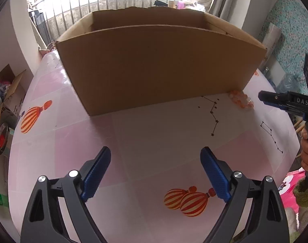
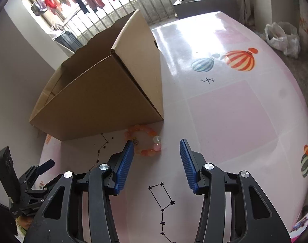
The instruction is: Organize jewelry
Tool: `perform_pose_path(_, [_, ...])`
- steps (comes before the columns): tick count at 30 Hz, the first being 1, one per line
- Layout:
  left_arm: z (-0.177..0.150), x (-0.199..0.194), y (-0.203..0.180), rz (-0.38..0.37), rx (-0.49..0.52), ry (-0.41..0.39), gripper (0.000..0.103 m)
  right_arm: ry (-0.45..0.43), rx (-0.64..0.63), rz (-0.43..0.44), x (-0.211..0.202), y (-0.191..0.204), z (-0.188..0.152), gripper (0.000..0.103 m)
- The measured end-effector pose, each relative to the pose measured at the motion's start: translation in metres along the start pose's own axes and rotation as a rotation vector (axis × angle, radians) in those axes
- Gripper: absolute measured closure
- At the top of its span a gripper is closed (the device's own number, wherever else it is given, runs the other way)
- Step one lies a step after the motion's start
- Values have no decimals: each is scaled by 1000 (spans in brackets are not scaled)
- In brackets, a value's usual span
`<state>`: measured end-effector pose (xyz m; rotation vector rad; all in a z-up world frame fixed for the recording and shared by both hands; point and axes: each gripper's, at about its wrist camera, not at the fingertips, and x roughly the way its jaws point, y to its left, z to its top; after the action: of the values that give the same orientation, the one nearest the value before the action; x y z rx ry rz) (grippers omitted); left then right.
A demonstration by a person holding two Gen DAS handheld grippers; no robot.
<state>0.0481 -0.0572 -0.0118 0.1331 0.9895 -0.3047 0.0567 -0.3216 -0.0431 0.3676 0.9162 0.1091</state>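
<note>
Beaded bracelet (image 2: 144, 141) lay against the cardboard box (image 2: 105, 93) corner. I held my right gripper (image 2: 156, 148) spread above it. My left gripper (image 1: 155, 158) gaped too, empty.

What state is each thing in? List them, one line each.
Left gripper: open, holding nothing, above the table.
Right gripper: open, holding nothing, just short of the bracelet.
Beaded bracelet: lying flat on the table by the box's corner, not gripped.
Cardboard box: upright, top open.
Table: bearing the box and the bracelet.
</note>
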Motion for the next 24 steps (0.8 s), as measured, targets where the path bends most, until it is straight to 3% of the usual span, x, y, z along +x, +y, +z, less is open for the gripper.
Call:
perform_pose_path(4, [2, 14, -15, 16, 43, 12, 15, 14, -106, -94, 15, 15, 6, 71])
perform_pose_path(10, [-4, 19, -13, 23, 43, 13, 15, 19, -209, -147, 34, 24, 7, 86])
perform_pose_path(16, [-9, 18, -1, 44, 20, -4, 15, 22, -335, -145, 42, 56, -8, 88])
perform_pose_path(24, [-14, 15, 10, 76, -19, -15, 15, 72, -461, -43, 44, 107, -44, 93])
